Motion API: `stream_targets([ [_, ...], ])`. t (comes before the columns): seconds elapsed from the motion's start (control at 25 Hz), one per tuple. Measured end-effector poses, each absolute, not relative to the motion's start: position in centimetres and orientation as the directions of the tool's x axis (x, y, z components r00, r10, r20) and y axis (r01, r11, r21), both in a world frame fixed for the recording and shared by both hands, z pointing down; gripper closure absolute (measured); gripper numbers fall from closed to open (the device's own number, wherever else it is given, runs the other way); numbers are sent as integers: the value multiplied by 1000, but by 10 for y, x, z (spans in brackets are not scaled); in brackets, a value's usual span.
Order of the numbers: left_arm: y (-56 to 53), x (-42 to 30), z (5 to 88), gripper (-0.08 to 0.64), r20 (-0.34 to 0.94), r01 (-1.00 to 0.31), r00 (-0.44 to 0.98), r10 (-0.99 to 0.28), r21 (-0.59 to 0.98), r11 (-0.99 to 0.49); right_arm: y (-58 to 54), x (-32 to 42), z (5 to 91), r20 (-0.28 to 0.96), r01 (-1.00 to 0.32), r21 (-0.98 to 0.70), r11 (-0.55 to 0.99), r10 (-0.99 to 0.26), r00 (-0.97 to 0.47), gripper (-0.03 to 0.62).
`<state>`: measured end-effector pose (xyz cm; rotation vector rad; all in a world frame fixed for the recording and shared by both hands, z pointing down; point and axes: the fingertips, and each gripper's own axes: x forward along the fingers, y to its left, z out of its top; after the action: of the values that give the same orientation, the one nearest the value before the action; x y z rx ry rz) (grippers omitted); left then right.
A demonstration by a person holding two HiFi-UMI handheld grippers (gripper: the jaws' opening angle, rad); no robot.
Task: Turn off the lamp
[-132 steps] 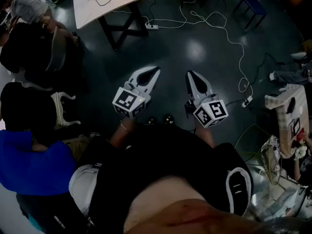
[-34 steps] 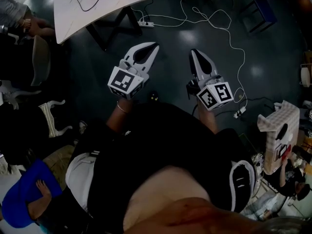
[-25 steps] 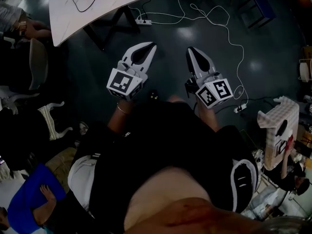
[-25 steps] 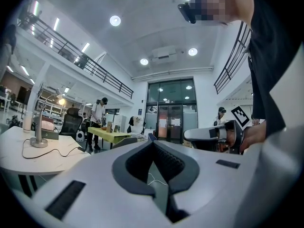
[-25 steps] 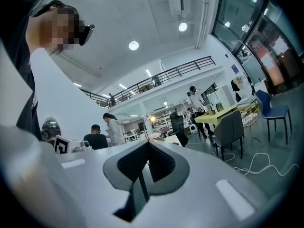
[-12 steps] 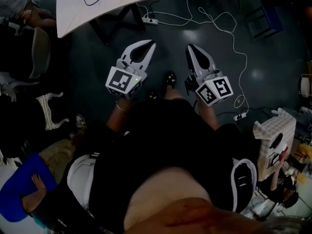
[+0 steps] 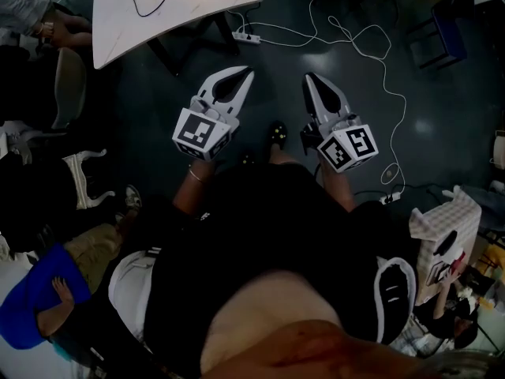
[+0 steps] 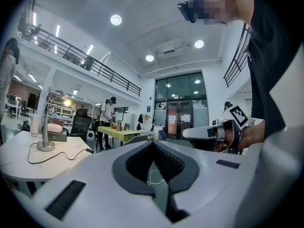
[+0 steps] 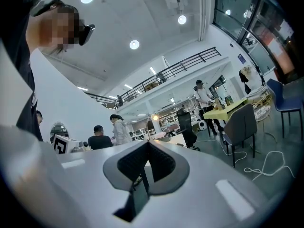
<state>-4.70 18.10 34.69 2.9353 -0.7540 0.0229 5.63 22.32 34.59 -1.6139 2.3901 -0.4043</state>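
While the person holds two grippers out level, side by side, neither has hold of anything. The left gripper (image 8: 153, 142) has its fingertips met, with only the lens-shaped hollow between the ribbed pads (image 8: 171, 161) left empty. The right gripper (image 9: 148, 142) is closed the same way, tip against tip.

One lamp (image 8: 45, 123) stands well ahead of the left fingertips and off to their left, on the single white table (image 8: 19, 160). Its round base sits on the tabletop, its thin post is upright, and its head glows at the top. One dark cord (image 8: 52, 156) loops across the table from the base.

From the head view, one power strip (image 7: 243, 36) lies on the dark floor beyond the fingertips. One long white cable (image 7: 371, 46) snakes away from it to the right.
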Motion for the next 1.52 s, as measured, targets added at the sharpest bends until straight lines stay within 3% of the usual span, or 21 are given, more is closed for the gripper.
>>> stream_targets([
  [0.64,115,22,346,552,59,-527,850,-524,69,-847,150,129,344,-53,-845,-364,392,-914,-402,594],
  [1.52,84,34,349,552,80,-649,759,-646,8,-761,95,149,360,-74,-753,-400,523,-837,-542,594],
])
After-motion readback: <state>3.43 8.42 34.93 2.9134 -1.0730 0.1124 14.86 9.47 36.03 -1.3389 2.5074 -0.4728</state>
